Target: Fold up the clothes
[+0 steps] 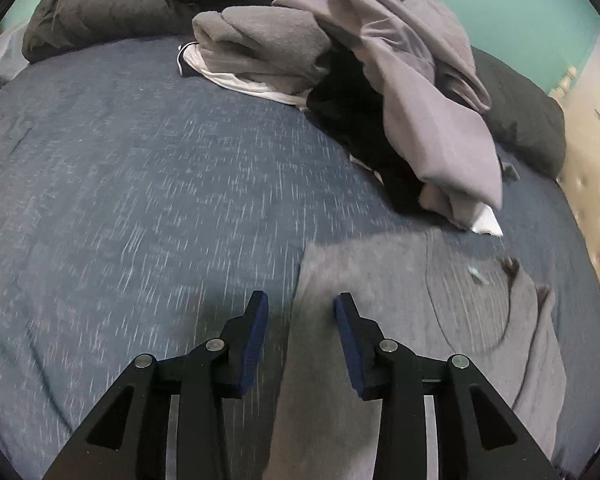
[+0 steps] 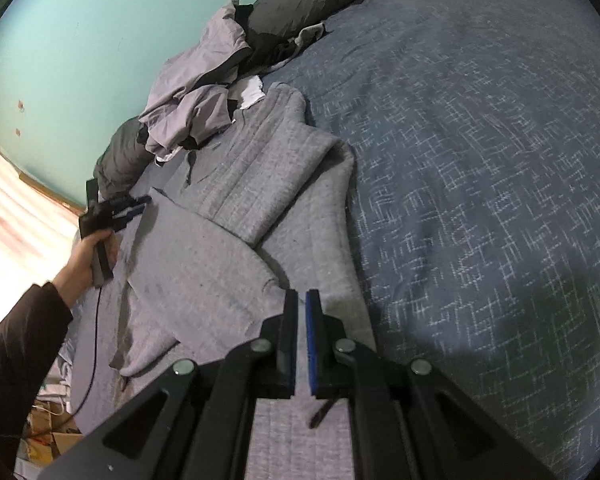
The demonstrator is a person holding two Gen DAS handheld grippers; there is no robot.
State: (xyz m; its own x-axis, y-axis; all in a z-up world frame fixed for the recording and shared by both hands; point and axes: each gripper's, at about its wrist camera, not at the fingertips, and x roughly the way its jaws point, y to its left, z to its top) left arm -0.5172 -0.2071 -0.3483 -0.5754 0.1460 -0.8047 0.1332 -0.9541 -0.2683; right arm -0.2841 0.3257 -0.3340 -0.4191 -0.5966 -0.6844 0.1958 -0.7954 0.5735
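Left wrist: clothes pile (image 1: 380, 80) beyond grey sweater (image 1: 440, 300).

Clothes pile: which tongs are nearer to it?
Left. The left tongs hover at the sweater's end beside the pile; the right tongs are at its far end.

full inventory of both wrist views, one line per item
grey sweatshirt: 1, light grey, spread on bed, partly folded
clothes pile: 1 heap, lilac-grey, black, white, far side of bed
bedspread: 1, blue with white flecks, covers bed
dark pillows: 2 visible, charcoal, by wall
wall: teal, behind bed
left gripper: open, over sweatshirt edge
right gripper: nearly shut, narrow gap, over sweatshirt
hand: 1, dark sleeve, holding left gripper
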